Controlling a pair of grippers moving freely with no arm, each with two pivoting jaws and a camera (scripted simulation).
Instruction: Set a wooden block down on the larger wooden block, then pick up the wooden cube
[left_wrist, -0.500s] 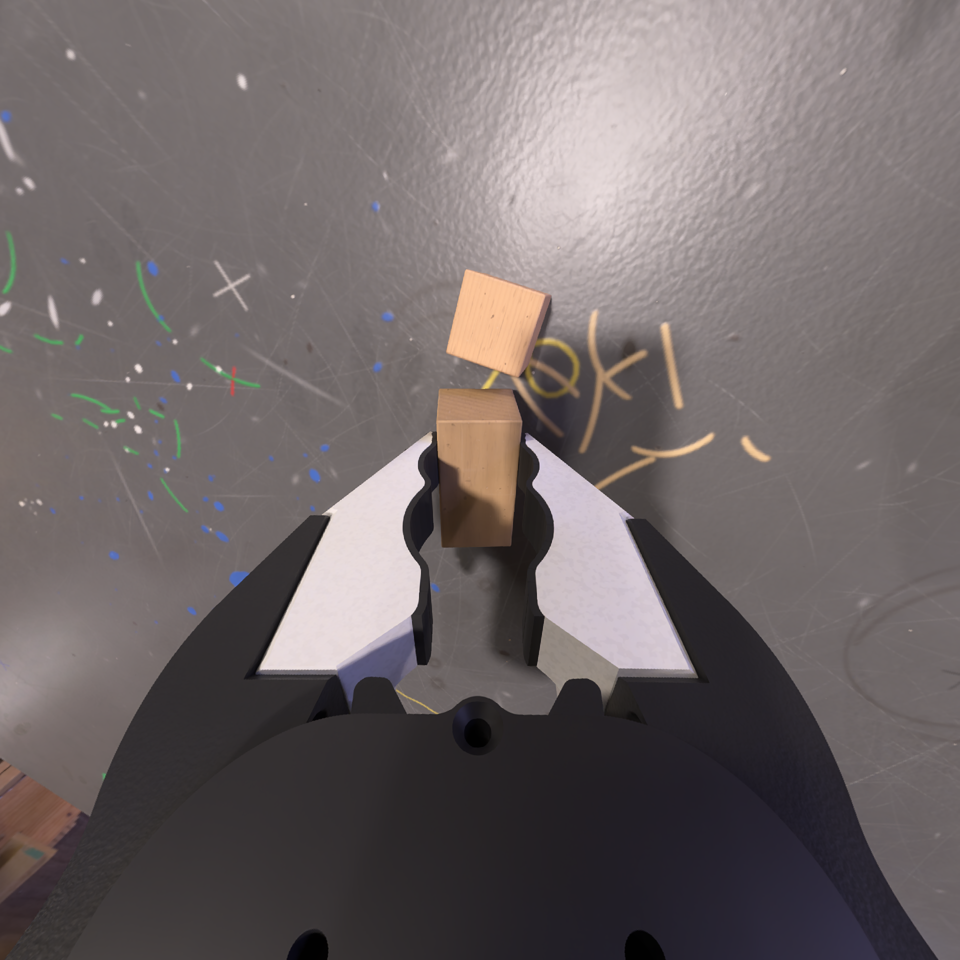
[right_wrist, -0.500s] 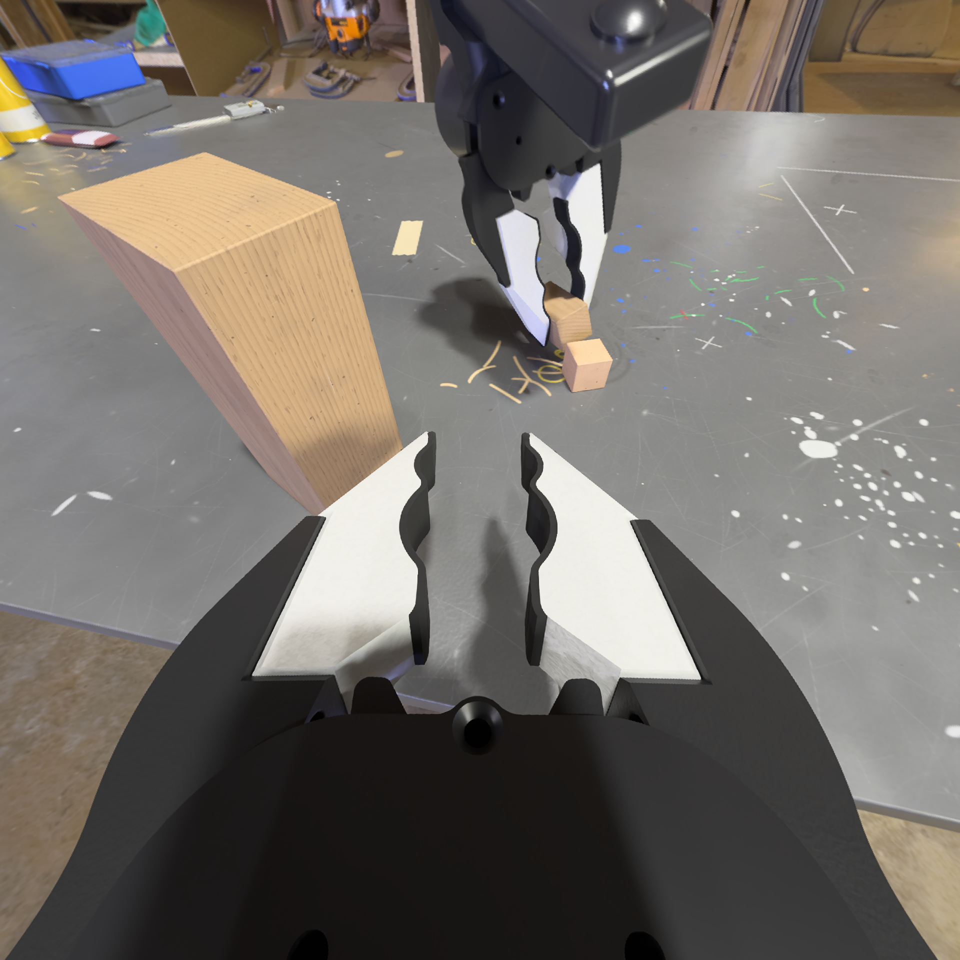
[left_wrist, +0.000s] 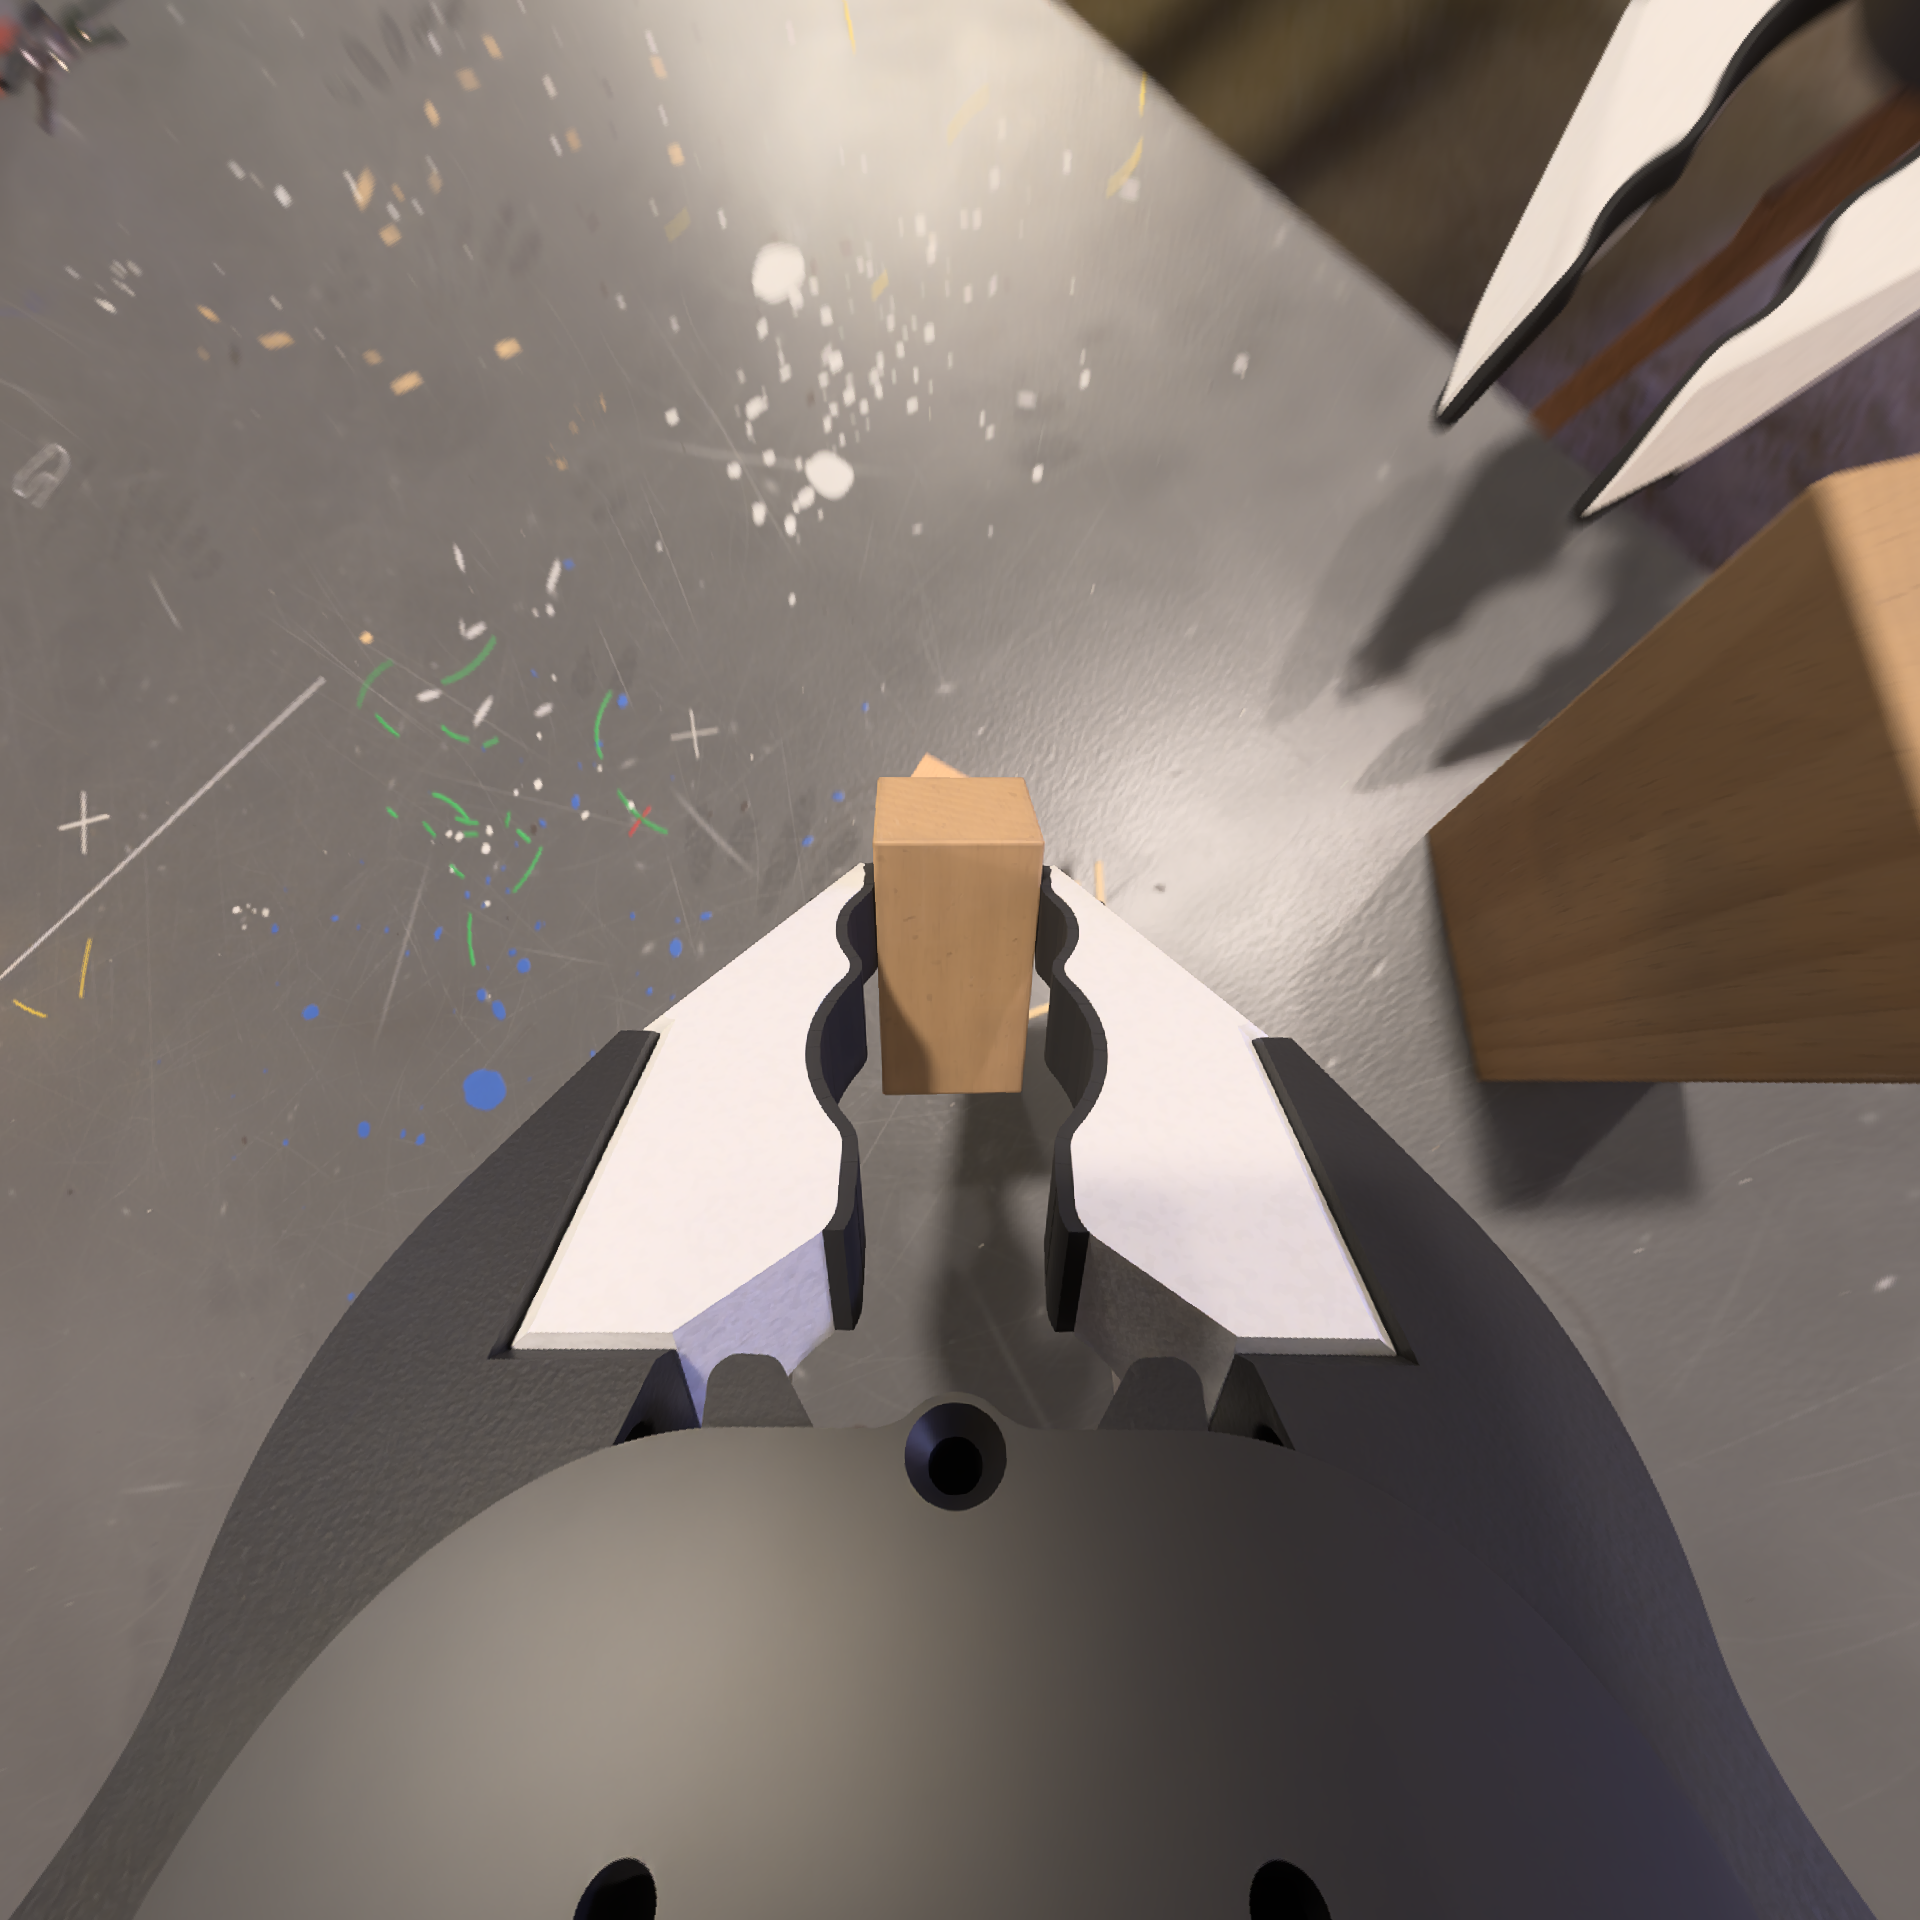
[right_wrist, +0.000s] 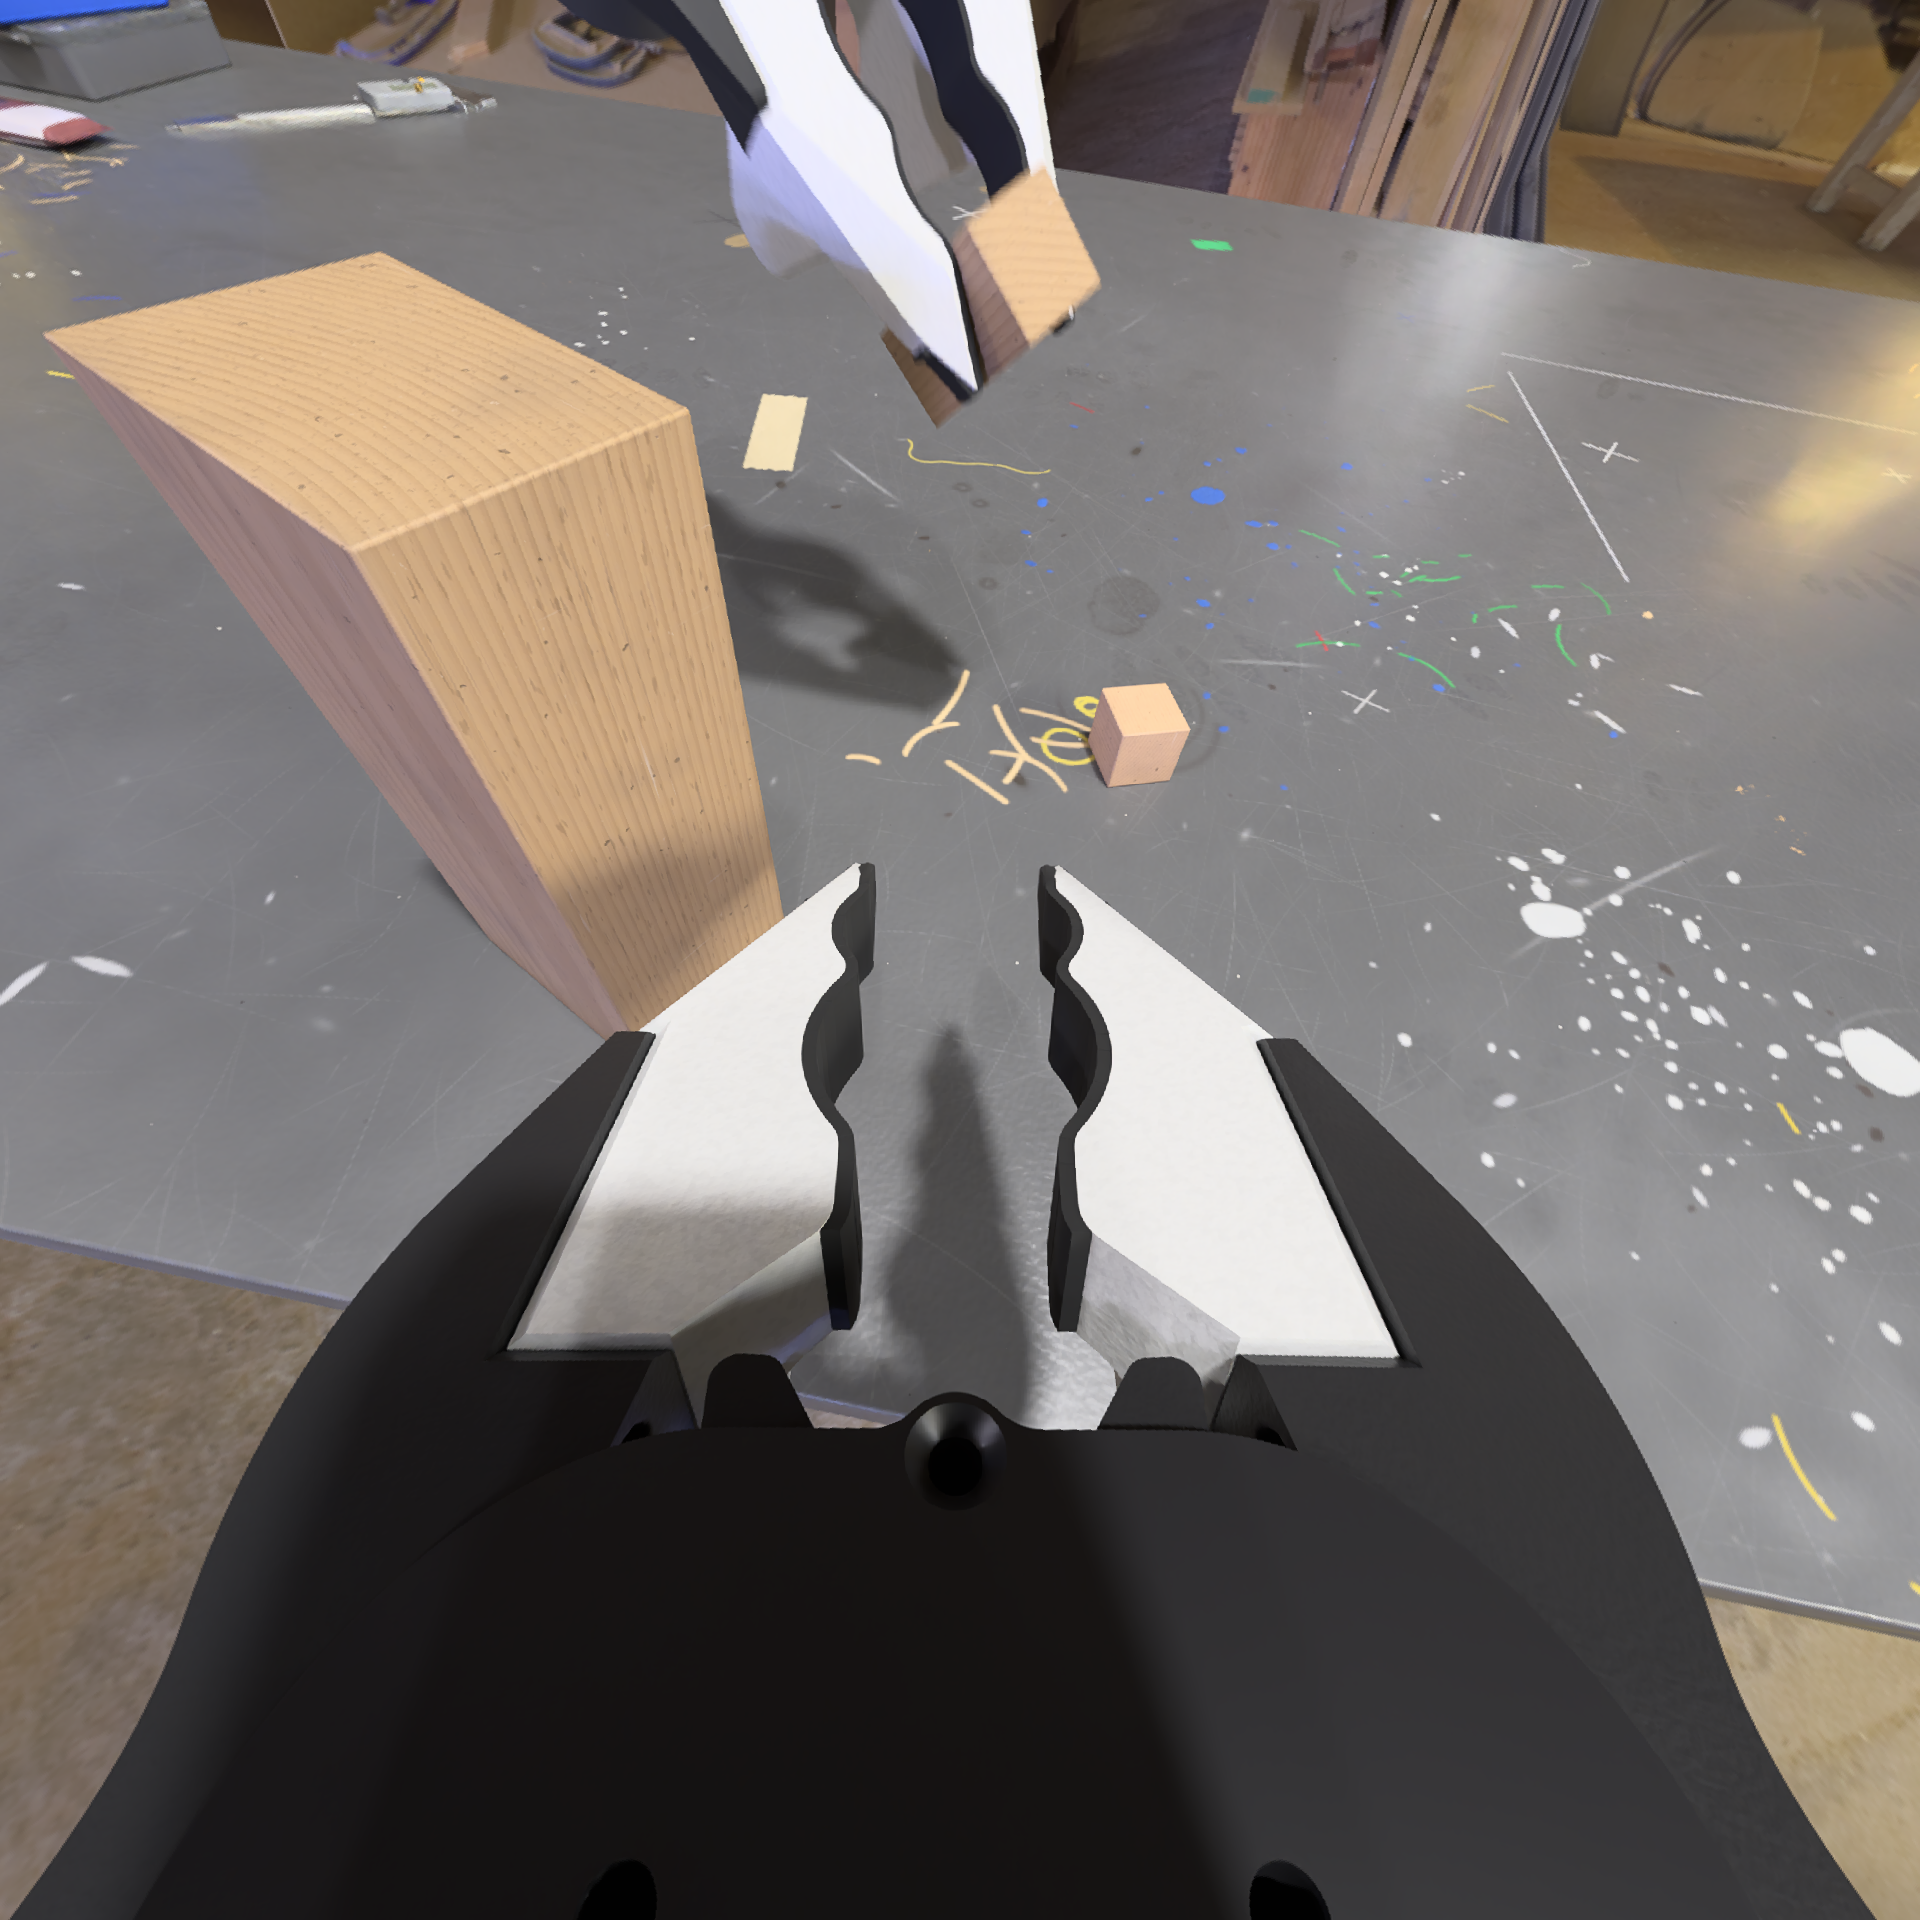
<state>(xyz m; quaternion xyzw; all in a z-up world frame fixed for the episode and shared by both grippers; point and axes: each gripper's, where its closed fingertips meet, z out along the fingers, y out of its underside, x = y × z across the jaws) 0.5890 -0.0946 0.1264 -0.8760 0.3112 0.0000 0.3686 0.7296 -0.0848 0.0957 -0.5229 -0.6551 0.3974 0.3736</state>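
Note:
My left gripper (left_wrist: 956, 883) is shut on a small oblong wooblock block (left_wrist: 954, 945) and holds it high above the table; it also shows in the right wrist view (right_wrist: 1029, 260) between that gripper's fingers. The larger wooden block (right_wrist: 468, 582) stands on the table at the left, and shows at the right edge of the left wrist view (left_wrist: 1704, 831). The wooden cube (right_wrist: 1138, 732) sits on the table beside yellow scribbles; only a corner (left_wrist: 932, 769) shows behind the held block. My right gripper (right_wrist: 956, 883) is open and empty, low, beside the larger block.
The grey table (right_wrist: 1455, 831) carries paint specks and chalk marks. Its near edge (right_wrist: 156, 1257) runs below the larger block. A strip of tape (right_wrist: 776, 431) lies behind. Tools and a box (right_wrist: 104, 52) sit at the far left. Lumber (right_wrist: 1403, 94) stands behind.
My left gripper has lifted the small block up off the table, away from the cube, and swung toward the larger block. My right gripper has stayed nearly still.

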